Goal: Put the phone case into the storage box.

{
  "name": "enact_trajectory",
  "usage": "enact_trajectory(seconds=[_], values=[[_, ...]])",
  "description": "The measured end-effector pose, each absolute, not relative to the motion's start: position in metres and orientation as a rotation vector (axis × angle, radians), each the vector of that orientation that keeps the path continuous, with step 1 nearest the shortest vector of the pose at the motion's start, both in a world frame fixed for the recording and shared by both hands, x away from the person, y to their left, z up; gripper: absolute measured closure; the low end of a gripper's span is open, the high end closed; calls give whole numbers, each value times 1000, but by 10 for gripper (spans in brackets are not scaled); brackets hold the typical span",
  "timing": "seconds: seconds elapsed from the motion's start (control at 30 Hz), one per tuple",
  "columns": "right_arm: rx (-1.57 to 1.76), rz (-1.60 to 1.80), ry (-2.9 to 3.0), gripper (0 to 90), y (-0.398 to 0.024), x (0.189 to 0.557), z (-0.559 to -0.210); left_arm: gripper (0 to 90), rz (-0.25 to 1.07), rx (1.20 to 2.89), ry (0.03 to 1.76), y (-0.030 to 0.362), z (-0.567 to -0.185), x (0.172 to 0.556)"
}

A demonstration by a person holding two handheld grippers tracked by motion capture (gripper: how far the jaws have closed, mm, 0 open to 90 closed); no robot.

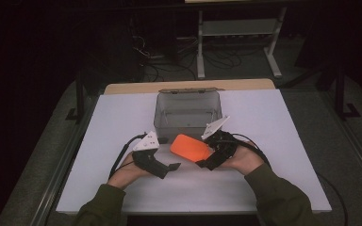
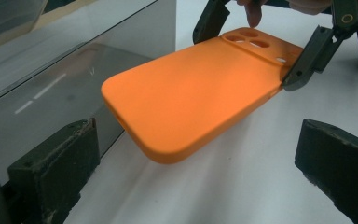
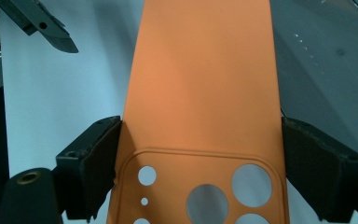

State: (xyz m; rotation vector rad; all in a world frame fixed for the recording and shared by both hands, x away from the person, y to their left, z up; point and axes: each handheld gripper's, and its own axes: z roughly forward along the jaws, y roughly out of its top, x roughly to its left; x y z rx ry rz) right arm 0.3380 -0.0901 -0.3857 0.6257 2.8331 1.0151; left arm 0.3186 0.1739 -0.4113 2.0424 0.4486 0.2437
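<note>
Fingers [image 3: 93,163] of our right gripper [image 1: 206,155] clamp the orange phone case [image 1: 190,147] above the desk [image 1: 273,141]; our left gripper [image 1: 169,167] gapes empty. Placing it into the clear bin [image 1: 187,113] remains.

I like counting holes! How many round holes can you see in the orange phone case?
5 in the right gripper view, all at the held end of the orange rubbery phone case: three big ones at the right, two small at the left. The picture's edge may hide more.
</note>
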Motion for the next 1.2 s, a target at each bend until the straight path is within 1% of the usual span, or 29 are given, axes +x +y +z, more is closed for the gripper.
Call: enact_trajectory(seconds=[0.23, 0.8, 1.2], values=[[626, 1016, 2833, 148, -90, 338, -386, 0, 250, 2029, 436, 174, -413, 319], [619, 1000, 2838, 148, -89, 338, -388, 0, 340, 2088, 374, 174, -415, 318], [616, 999, 2841, 147, -89, 338, -388, 0, 395, 2095, 343, 175, -411, 316]])
